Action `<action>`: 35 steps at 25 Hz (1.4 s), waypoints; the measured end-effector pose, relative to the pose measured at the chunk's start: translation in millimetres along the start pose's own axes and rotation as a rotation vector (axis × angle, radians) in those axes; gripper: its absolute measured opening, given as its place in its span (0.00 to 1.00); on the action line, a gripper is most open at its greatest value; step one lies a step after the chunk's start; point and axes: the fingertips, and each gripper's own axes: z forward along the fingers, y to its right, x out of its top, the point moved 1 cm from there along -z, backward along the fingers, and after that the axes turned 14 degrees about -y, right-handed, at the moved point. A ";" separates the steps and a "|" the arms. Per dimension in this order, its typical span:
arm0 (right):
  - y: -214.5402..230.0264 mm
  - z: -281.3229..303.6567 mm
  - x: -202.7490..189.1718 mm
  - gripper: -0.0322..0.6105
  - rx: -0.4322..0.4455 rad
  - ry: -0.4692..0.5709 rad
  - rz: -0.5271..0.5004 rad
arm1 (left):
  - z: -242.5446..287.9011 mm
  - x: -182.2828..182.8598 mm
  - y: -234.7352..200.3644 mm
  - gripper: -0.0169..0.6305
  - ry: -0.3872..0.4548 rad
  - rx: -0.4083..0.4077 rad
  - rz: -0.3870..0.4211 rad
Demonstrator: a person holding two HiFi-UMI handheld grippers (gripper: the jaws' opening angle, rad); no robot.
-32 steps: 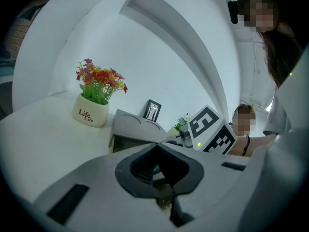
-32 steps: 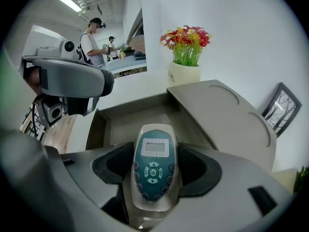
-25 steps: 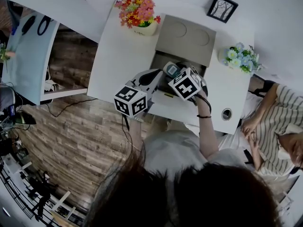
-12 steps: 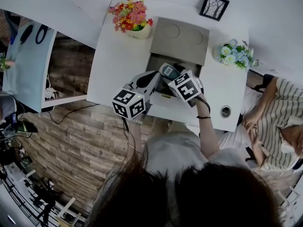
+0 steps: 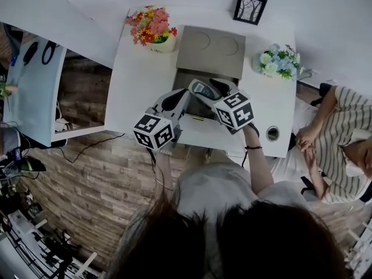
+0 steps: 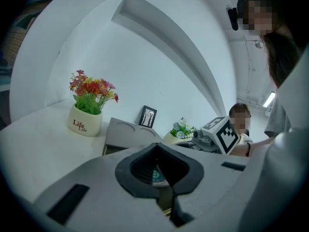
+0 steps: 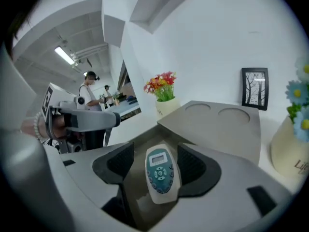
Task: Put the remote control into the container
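A white remote control (image 5: 199, 89) with a teal face hangs over the front of the open grey container (image 5: 187, 76), and my right gripper (image 5: 204, 90) is shut on it. In the right gripper view the remote control (image 7: 161, 170) lies face up between the black pads (image 7: 193, 164), with the raised lid (image 7: 227, 122) behind it. My left gripper (image 5: 181, 96) hovers just left of the remote, shut, with nothing in it. In the left gripper view its tips (image 6: 157, 147) meet, and a bit of teal shows through the hole below them.
On the white table (image 5: 136, 83) stand a pot of red flowers (image 5: 152, 28) at the back left, a pot of blue flowers (image 5: 278, 63) at the right and a framed picture (image 5: 250, 7) at the back. A person in a striped shirt (image 5: 343, 138) sits to the right.
My right gripper, still holding the remote, has swung a little to the right and back toward me. The left gripper has stayed beside it, shut.
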 end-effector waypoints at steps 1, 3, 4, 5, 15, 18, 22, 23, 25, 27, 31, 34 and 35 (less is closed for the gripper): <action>-0.1 -7.1 2.6 0.48 0.012 0.036 0.022 | -0.3 1.3 2.7 0.03 0.002 -0.002 0.007; -0.3 -20.5 7.4 0.43 0.032 0.102 0.064 | -0.8 4.5 9.3 0.03 0.008 -0.008 0.022; -0.5 -26.2 9.5 0.41 0.038 0.126 0.077 | -0.9 6.5 12.7 0.03 0.011 -0.012 0.031; -0.8 -31.0 11.4 0.39 0.041 0.144 0.083 | -0.8 8.7 16.0 0.03 0.014 -0.015 0.039; -8.4 -80.7 35.0 0.25 0.064 0.310 0.102 | -0.8 34.1 49.4 0.03 0.050 -0.043 0.127; -5.9 -93.0 41.4 0.18 0.049 0.341 0.094 | -0.6 42.8 57.9 0.03 0.069 -0.054 0.146; -6.4 -106.9 47.8 0.12 0.032 0.375 0.062 | -2.7 53.3 70.0 0.03 0.097 -0.052 0.184; -8.2 -111.4 49.8 0.12 0.033 0.388 0.054 | -3.9 55.8 73.5 0.03 0.106 -0.050 0.194; -12.3 -121.9 53.1 0.11 0.030 0.412 0.034 | -5.8 59.8 82.5 0.03 0.123 -0.052 0.212; -15.9 -132.4 56.1 0.09 0.024 0.434 0.014 | -6.7 62.4 92.5 0.03 0.137 -0.061 0.230; -22.4 -147.8 66.3 0.05 0.000 0.463 -0.049 | -11.7 69.6 107.1 0.03 0.162 -0.067 0.263; -28.4 -160.4 72.3 0.05 -0.019 0.477 -0.085 | -19.0 75.2 117.7 0.03 0.179 -0.061 0.283; -30.5 -164.4 73.7 0.05 -0.021 0.485 -0.091 | -21.1 76.0 120.5 0.03 0.183 -0.058 0.288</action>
